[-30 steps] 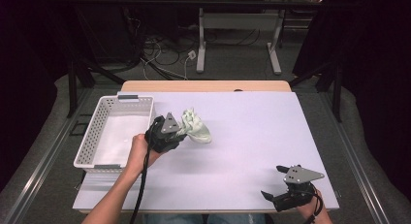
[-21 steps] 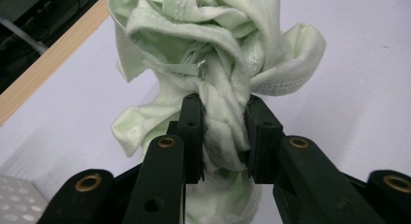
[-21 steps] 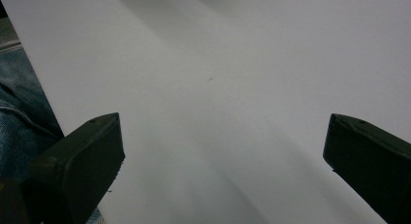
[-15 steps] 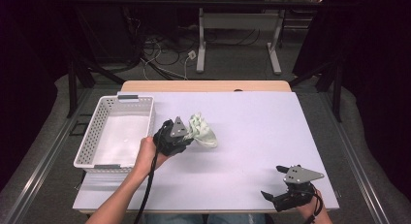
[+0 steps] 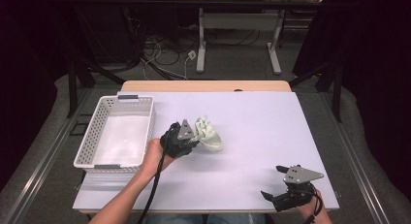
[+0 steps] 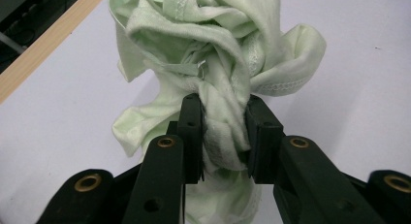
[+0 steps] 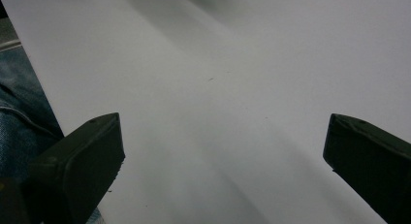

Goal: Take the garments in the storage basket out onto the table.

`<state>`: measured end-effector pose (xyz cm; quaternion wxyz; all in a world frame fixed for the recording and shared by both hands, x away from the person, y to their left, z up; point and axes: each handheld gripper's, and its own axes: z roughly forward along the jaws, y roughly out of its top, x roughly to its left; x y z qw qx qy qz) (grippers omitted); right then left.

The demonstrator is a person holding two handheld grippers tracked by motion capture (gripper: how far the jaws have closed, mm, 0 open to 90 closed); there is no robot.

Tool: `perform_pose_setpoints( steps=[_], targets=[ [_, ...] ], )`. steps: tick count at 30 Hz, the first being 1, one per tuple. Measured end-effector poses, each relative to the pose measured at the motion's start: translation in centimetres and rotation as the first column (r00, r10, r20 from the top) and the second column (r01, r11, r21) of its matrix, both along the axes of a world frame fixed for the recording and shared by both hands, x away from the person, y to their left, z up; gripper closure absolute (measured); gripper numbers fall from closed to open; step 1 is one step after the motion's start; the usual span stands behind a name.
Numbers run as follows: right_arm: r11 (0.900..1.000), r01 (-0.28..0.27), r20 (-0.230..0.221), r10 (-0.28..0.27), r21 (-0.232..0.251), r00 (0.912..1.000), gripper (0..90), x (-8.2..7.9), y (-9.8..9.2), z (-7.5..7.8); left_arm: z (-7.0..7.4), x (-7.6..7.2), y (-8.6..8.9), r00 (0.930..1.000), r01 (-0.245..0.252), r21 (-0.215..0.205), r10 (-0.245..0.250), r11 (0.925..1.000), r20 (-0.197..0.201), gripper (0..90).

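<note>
Currently, per view:
High view: left gripper [image 5: 193, 136] clamps the cloth [image 5: 208, 134] on the table [image 5: 252, 122], just right of the basket [image 5: 116, 136]; right gripper [image 5: 274, 197] rests near the table's front right corner, well apart from the cloth.
Left gripper view: jaws closed tight on a twisted fold of the cloth [image 6: 218, 69]; cloth bunched ahead, pale green.
Right gripper view: jaws spread wide, nothing between them, bare table [image 7: 232, 88] beneath.
</note>
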<state>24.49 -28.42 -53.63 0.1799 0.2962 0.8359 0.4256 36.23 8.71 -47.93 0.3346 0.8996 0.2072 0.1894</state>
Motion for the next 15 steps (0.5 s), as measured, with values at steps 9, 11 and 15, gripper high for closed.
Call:
perform_pose_setpoints(
  steps=[9,11,15],
  targets=[
    [1.000,0.000,0.004,0.000,-0.002,1.0000,0.6,0.0,0.0,0.0,-0.8,0.1,-0.8,1.0000,0.007,-0.014,-0.007,0.9999,-0.006,72.5],
    [1.000,0.001,0.001,-0.001,-0.001,1.0000,0.6,0.0,0.0,0.0,-1.0,0.2,-0.9,1.0000,0.004,-0.016,-0.004,0.9999,-0.008,72.5],
    [1.000,0.000,0.001,0.000,0.000,1.0000,0.6,0.0,0.0,0.0,-1.3,0.4,-1.2,0.9999,0.005,-0.026,-0.006,0.9996,-0.014,72.5]
  ],
)
